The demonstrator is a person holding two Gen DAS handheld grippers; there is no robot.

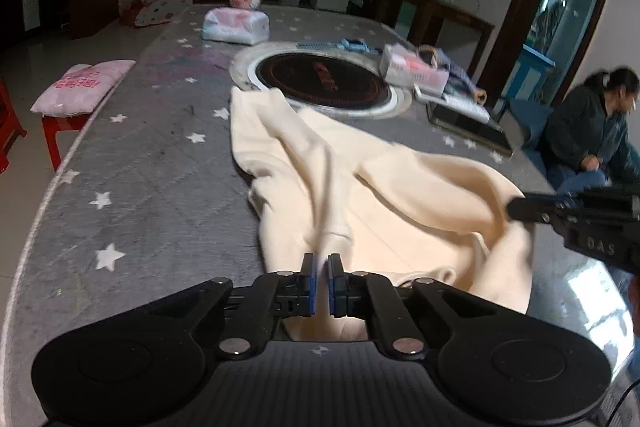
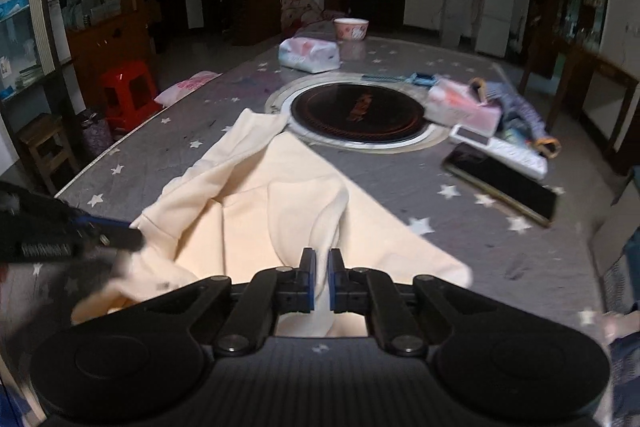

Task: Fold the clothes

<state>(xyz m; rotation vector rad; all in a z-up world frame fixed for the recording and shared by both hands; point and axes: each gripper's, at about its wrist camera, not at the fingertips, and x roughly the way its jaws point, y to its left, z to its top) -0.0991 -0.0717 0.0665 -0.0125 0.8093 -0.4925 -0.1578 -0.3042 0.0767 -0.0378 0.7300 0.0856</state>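
Cream garment [image 1: 360, 179] lies rumpled, centre frame in both views, on the star-print table [image 1: 140, 155], far end touching the round cooktop inset [image 1: 324, 79]. Left gripper [image 1: 322, 263] is pinched nearly closed on a fabric fold. Right gripper [image 2: 321, 259] is clamped likewise on another edge. Two separate pinch points probably so the cloth can be lifted and spread. Phone [image 2: 500, 183] at right is near the cloth.

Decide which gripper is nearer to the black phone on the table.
Right. The right gripper holds the cream garment on the side where the phone lies; the left gripper is at the far side.
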